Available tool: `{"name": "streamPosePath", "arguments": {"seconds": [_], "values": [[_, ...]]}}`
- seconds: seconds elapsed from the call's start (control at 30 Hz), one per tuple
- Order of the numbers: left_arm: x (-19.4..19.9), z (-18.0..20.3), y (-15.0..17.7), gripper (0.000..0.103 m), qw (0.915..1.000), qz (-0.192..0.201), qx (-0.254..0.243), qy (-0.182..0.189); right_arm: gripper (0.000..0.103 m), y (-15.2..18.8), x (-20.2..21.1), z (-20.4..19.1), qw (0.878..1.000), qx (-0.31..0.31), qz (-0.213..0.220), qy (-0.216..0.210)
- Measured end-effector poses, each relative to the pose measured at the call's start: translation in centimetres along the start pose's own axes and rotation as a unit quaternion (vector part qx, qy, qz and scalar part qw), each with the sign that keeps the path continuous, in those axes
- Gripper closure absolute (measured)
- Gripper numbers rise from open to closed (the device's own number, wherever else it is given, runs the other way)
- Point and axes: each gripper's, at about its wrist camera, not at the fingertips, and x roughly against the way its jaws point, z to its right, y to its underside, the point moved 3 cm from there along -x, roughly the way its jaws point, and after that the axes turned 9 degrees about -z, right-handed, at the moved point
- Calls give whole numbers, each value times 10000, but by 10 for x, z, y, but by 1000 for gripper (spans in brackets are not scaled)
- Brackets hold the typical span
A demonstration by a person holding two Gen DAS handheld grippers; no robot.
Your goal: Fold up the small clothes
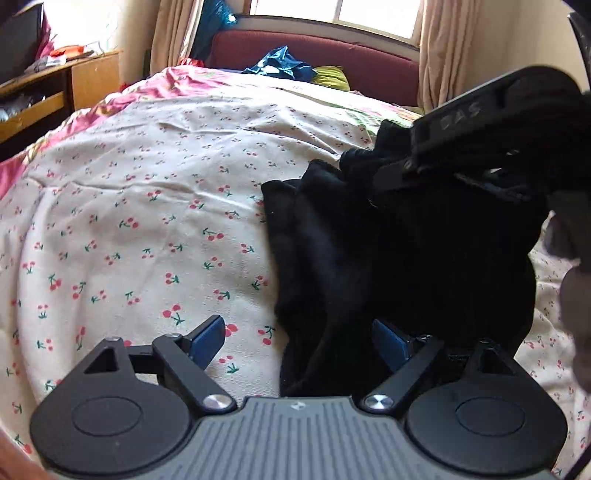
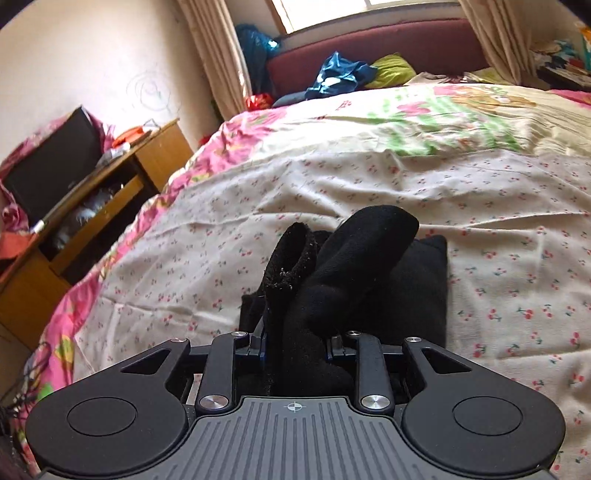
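The work surface is a bed covered by a cream sheet (image 1: 147,206) printed with small red cherries; a pink floral quilt (image 2: 258,122) lies beneath it and shows along the edges. Beyond both tools stands a maroon headboard (image 1: 314,51) under a bright window (image 1: 332,11) flanked by beige curtains (image 2: 218,74). A blue garment (image 2: 336,74) and a yellow-green cloth (image 2: 395,66) lie against the headboard. Ahead and to the left of the tools, a wooden desk (image 2: 110,206) carries a dark monitor (image 2: 51,166) and assorted clutter.

The left tool (image 1: 299,341) is held low over the bed, pointing toward the headboard. Its fingers are spread wide; the left blue pad (image 1: 207,341) is over bare sheet, and the right pad is at the near edge of the black garment (image 1: 369,258). Nothing is gripped between them.

The right tool (image 2: 295,343) is closed on black fabric, a sock-like piece (image 2: 332,280) whose open cuff and rounded end rise directly in front of its fingers. The rest of the black clothing lies flat on the sheet just ahead of this tool. In the left wrist view, the right tool (image 1: 399,173) appears ahead and to the right, tilted, with its tips at the top of the black garment, raised above the sheet.
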Motion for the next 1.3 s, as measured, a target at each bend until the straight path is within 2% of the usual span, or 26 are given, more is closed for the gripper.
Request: {"name": "streamPosePath", "arguments": {"seconds": [0.13,0.17,0.2,0.3,0.37,0.43,0.5,0.57,0.6,0.7,0.8,0.9,1.03,1.1,1.17,1.27,1.3], "values": [[-1,-4,0,5,9997,-2,81,218,76,11,-34,-38,9978,460,-275,391],[0,-4,1,5,9997,1,83,241,72,13,-36,-44,9966,590,-294,504],[3,-6,0,5,9995,38,111,282,65,15,-36,-50,9956,701,-310,546],[8,-13,0,5,9989,126,274,352,49,13,-26,-58,9963,746,-419,64],[10,-17,1,5,9984,116,383,398,50,9,-13,-61,9958,752,-408,-336],[14,-20,3,5,9975,130,480,502,49,7,0,-63,9955,830,-263,-363],[24,-22,3,5,9958,323,607,600,46,3,7,-60,9956,916,-88,-187],[38,-24,3,5,9931,719,684,623,45,-3,9,-49,9959,906,-5,67],[45,-23,2,5,9915,909,686,626,45,-5,9,-43,9965,832,-16,54],[59,-16,2,5,9863,1282,521,901,45,-9,14,-28,9985,531,6,-143],[72,-4,2,4,9813,1663,241,939,45,-9,25,-13,9990,402,179,-43],[74,9,-4,2,9801,1724,-66,982,45,1,31,3,9993,316,201,45],[71,33,-15,2,9776,1853,-576,820,46,18,28,27,9990,44,217,384],[65,47,-24,2,9765,1859,-840,691,46,20,30,41,9986,-249,276,381],[50,55,-29,2,9803,1693,-965,313,46,17,34,53,9976,-449,347,389],[17,40,-23,2,9918,1018,-763,-142,44,9,41,61,9971,-437,485,404],[2,28,-17,1,9948,657,-688,-369,44,7,40,60,9974,-395,486,356]]}}
